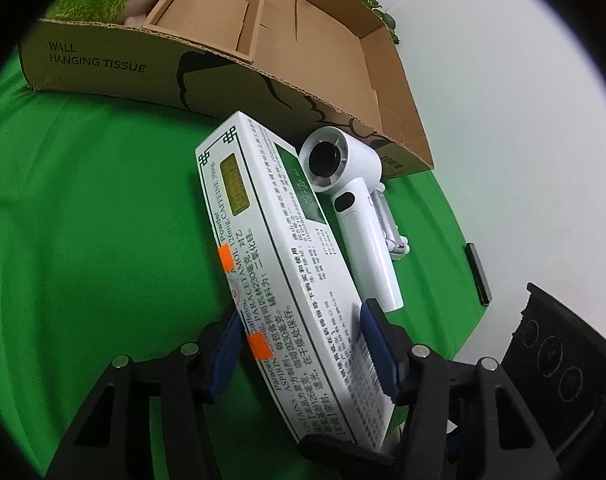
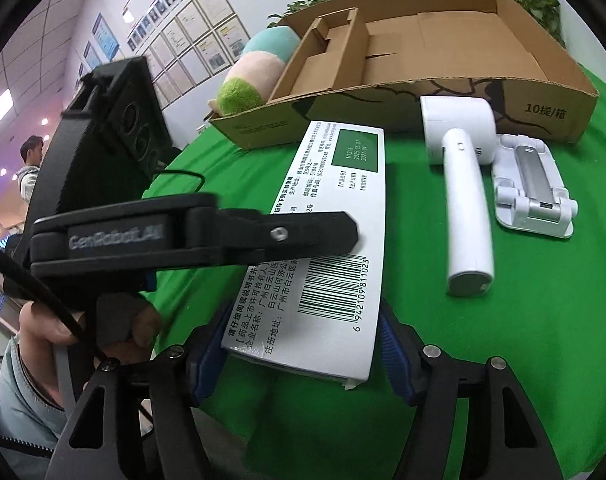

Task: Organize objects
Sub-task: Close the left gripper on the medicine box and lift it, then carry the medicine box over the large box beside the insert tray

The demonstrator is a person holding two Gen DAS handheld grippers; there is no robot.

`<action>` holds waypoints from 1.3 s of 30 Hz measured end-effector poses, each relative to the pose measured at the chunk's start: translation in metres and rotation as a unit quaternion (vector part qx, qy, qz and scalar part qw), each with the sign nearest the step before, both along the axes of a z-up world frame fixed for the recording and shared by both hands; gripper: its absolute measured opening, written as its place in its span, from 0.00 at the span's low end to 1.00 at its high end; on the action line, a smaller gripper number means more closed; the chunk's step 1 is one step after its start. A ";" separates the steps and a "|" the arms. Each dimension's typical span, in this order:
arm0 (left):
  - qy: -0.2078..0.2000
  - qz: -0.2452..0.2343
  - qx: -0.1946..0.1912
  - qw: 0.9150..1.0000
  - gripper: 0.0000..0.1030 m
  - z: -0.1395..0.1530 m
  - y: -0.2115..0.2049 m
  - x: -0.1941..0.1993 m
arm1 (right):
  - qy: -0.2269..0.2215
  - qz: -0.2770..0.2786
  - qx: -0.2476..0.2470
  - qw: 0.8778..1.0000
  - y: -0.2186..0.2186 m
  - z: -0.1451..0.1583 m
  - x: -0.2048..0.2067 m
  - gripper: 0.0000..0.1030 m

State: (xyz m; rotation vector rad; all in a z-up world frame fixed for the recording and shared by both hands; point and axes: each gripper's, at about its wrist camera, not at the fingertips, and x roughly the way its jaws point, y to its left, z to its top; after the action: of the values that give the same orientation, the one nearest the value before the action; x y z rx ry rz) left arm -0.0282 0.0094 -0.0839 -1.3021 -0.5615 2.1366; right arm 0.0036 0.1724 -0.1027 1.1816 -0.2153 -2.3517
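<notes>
A long white medicine box [image 1: 287,248] lies slanted across the green cloth, one long edge raised. My left gripper [image 1: 301,312] is shut on it, its blue pads pressing both long sides near the barcode. From the right wrist view, a black left finger [image 2: 303,232] crosses the medicine box [image 2: 339,216]. My right gripper [image 2: 303,308] stands open around the box's near end; a thin strip of green shows beside the right pad [image 2: 395,352]. The right gripper's black body [image 1: 551,352] is at the right.
A partitioned cardboard tray [image 2: 543,112] stands behind the box. A white handheld fan [image 2: 463,200] and a white phone stand [image 2: 535,192] lie to its right. A plush toy [image 2: 255,76] rests left of the tray. A person's hand [image 2: 43,320] holds the left gripper.
</notes>
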 end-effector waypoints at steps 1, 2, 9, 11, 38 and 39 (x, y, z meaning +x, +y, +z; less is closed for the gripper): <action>-0.002 0.001 0.004 1.000 0.53 -0.001 0.000 0.001 | 0.002 0.000 0.002 1.000 -0.001 0.000 0.001 0.62; -0.003 0.001 0.008 1.000 0.52 -0.001 0.000 0.002 | 0.003 0.000 0.004 1.000 -0.002 0.000 0.001 0.62; 0.016 -0.007 0.008 1.000 0.48 0.006 0.012 0.012 | 0.018 -0.006 0.029 0.999 -0.007 0.005 0.004 0.61; 0.028 -0.012 0.000 1.000 0.47 0.012 0.016 0.015 | 0.022 -0.010 0.032 0.999 -0.008 0.007 0.004 0.60; 0.110 -0.023 -0.019 0.993 0.44 0.061 0.048 0.003 | 0.078 -0.032 0.016 0.996 -0.002 0.048 0.002 0.60; 0.110 -0.024 -0.019 0.993 0.44 0.061 0.049 0.003 | 0.077 -0.032 0.015 0.996 -0.002 0.048 0.002 0.60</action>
State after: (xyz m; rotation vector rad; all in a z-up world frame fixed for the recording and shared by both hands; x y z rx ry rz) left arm -0.0247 0.0585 -0.0231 -1.0699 -0.3953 2.2246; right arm 0.0055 0.1704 -0.0548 1.0150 -0.1685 -2.4961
